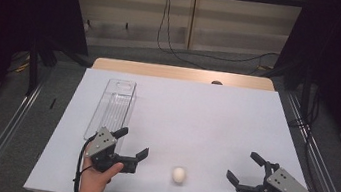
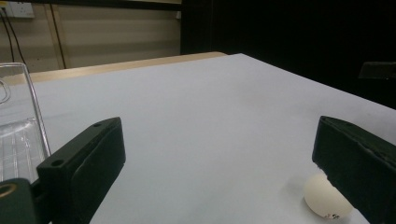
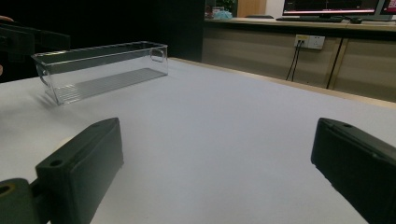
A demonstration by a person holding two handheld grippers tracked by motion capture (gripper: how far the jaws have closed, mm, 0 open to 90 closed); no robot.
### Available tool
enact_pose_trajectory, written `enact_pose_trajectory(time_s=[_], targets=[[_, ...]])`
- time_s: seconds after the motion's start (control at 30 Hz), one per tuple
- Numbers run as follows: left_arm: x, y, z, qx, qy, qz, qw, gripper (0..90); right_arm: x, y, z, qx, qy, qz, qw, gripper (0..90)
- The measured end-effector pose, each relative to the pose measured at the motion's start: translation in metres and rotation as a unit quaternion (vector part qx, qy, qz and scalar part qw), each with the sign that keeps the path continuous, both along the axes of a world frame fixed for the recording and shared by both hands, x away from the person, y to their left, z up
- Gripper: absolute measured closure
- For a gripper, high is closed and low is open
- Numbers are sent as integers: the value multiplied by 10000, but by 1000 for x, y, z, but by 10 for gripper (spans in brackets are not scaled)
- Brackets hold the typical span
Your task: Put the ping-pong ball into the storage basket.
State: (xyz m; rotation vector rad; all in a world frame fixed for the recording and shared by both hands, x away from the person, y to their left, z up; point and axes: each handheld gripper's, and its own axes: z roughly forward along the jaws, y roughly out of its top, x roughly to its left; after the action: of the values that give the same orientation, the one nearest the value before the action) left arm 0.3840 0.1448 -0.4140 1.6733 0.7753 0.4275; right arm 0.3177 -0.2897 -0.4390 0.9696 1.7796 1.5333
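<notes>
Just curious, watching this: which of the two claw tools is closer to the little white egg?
The left gripper. Its open jaws sit just left of the egg, which shows beside one jaw in the left gripper view. The right gripper, also open, is farther away.

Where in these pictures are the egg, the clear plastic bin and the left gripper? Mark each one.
egg [image 1: 179,174]: high view, middle of its shell.
clear plastic bin [image 1: 112,110]: high view, its ribbed floor.
left gripper [image 1: 134,142]: high view, midway between its open fingertips.
</notes>
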Motion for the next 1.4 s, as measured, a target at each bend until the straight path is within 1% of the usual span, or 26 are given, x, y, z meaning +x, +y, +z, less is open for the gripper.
enact_pose_trajectory(time_s=[0.03, 0.07, 0.1, 0.17, 0.2, 0.23, 0.27, 0.4, 0.43, 0.47, 0.5, 0.53, 0.57, 0.63, 0.67, 0.8, 0.9, 0.93, 0.97, 1.03, 1.1, 1.23, 1.27, 1.33, 1.37, 1.4], targets=[[0, 0, 0, 0, 0, 0, 10000, 28, 0, 0, 0, 1, 1, 0, 10000, 16], [0, -1, 0, 55, -14, -49, 10000, 28, 0, 0, 0, 17, -3, -15, 10000, 17], [0, -3, 0, -1, 8, -35, 10000, 28, 0, 0, 0, 3, -5, 4, 10000, 17], [0, -3, 0, 18, 9, -71, 10000, 28, 0, 0, 0, 18, -1, -17, 10000, 17], [0, -6, 0, -31, 33, -84, 10000, 28, 0, 0, 0, 5, -9, -11, 10000, 17], [0, -6, 0, -31, 33, -84, 10000, 28, 0, 0, 0, 4, -9, -9, 10000, 17], [0, -6, 0, 29, 51, -97, 9999, 28, 0, 0, 0, -1, -4, 0, 10000, 17], [1, -7, -1, 101, 76, -110, 9999, 28, 0, 0, 0, 6, -10, -12, 10000, 17], [2, -7, -2, 114, 48, -182, 9998, 28, 0, 0, 0, 4, -8, -12, 10000, 17], [2, -7, -1, 166, 67, -186, 9997, 28, 0, 0, 0, -1, -10, -7, 10000, 17], [1, -10, -2, 50, 114, -139, 9998, 28, 0, 0, 0, 3, -9, -10, 10000, 18], [1, -10, -2, 50, 114, -139, 9998, 28, 0, 0, 0, 3, -9, -10, 10000, 18], [2, -10, -2, 119, 95, -169, 9997, 28, 0, 0, 0, -14, -8, 6, 10000, 18], [2, -11, -2, 89, 102, -166, 9998, 28, 0, 0, 0, -14, -5, 13, 10000, 18], [2, -11, -2, 191, 95, -209, 9996, 28, 0, 0, 0, -14, -5, 13, 10000, 18], [2, -13, -3, 147, 128, -222, 9996, 27, 0, 0, 0, -5, 1, 11, 10000, 18], [2, -15, -3, 207, 150, -246, 9994, 27, 0, 0, 0, -3, -6, 2, 10000, 18], [2, -15, -3, 240, 141, -292, 9992, 27, 0, 0, 0, -3, -5, 4, 10000, 18], [2, -16, -4, 182, 153, -278, 9993, 27, 0, 0, 0, -3, -4, 3, 10000, 18], [3, -17, -4, 168, 153, -276, 9994, 27, 0, 0, 0, -3, -3, 4, 10000, 18], [2, -18, -4, 225, 175, -304, 9991, 27, 0, 0, 0, -1, -6, 14, 10000, 18], [3, -20, -4, 220, 180, -357, 9990, 27, 0, 0, 0, -6, -21, 22, 10000, 18], [2, -21, -4, 258, 191, -366, 9988, 27, 0, 0, 0, -26, -13, 56, 10000, 18], [2, -23, -4, 226, 191, -380, 9988, 27, 0, 0, 0, -27, -12, 61, 10000, 18], [2, -23, -4, 261, 178, -388, 9987, 27, 1, 0, 0, -22, -8, 66, 10000, 18], [1, -24, -4, 249, 221, -390, 9987, 27, 1, 0, 0, -27, -18, 62, 10000, 18]])
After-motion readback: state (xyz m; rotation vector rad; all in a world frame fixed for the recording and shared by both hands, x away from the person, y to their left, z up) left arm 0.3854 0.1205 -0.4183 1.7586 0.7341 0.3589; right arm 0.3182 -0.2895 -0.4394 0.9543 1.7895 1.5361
